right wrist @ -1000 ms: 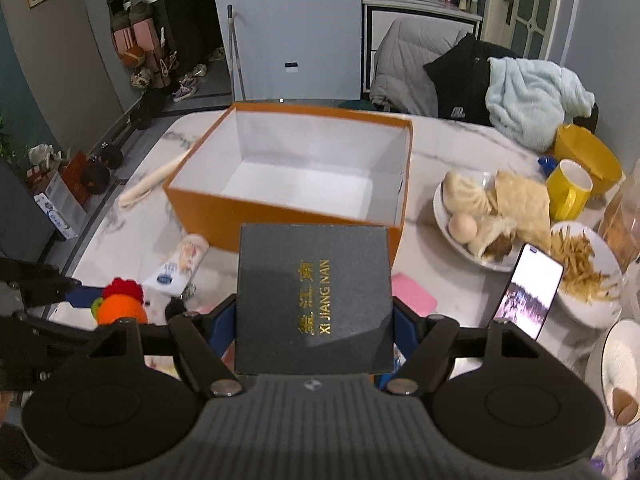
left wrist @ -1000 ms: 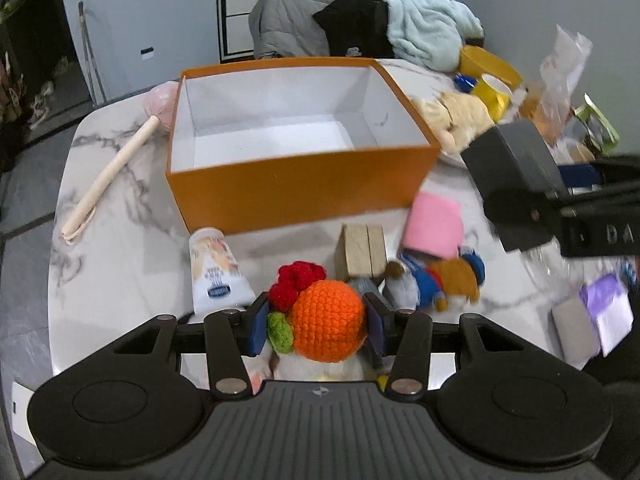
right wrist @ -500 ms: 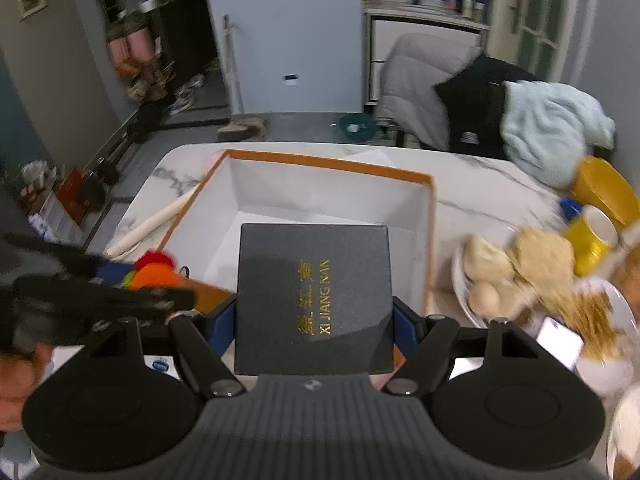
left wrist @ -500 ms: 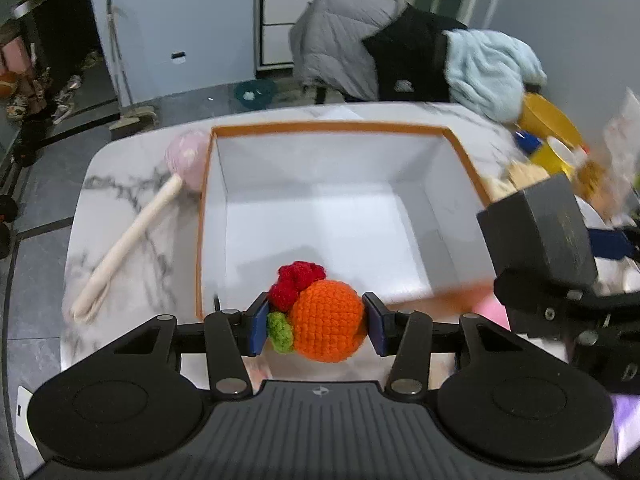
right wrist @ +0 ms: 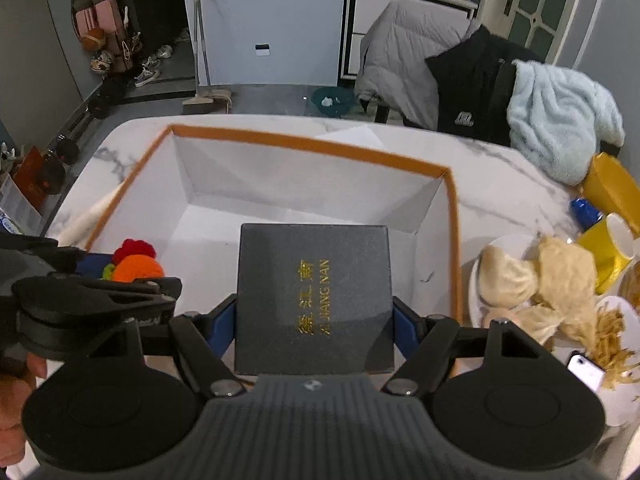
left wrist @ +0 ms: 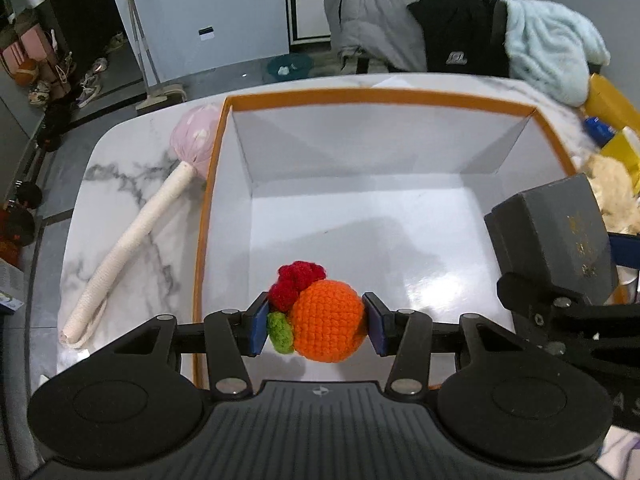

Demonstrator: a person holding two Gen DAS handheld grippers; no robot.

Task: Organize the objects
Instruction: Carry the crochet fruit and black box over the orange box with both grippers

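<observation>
My left gripper (left wrist: 318,322) is shut on an orange crocheted ball toy (left wrist: 326,320) with red and green tufts, hanging over the near left part of the open orange box (left wrist: 380,98), whose white inside holds nothing. My right gripper (right wrist: 314,320) is shut on a dark grey gift box (right wrist: 314,292) with gold lettering, above the box's near middle. The left wrist view shows that gift box (left wrist: 556,236) at the right, over the orange box's right wall. In the right wrist view the toy (right wrist: 136,266) and the left gripper (right wrist: 120,276) sit at the left.
A pink-headed massage hammer (left wrist: 140,220) lies on the marble table (left wrist: 132,148) left of the box. To the right stand a plate of buns and pancake (right wrist: 528,276), fries (right wrist: 612,332), a yellow mug (right wrist: 612,248) and a phone (right wrist: 586,372). Jackets drape chairs behind.
Both grippers moved forward and down with their loads, from in front of the orange box to over its open inside. The table items in front of the box have dropped out of view.
</observation>
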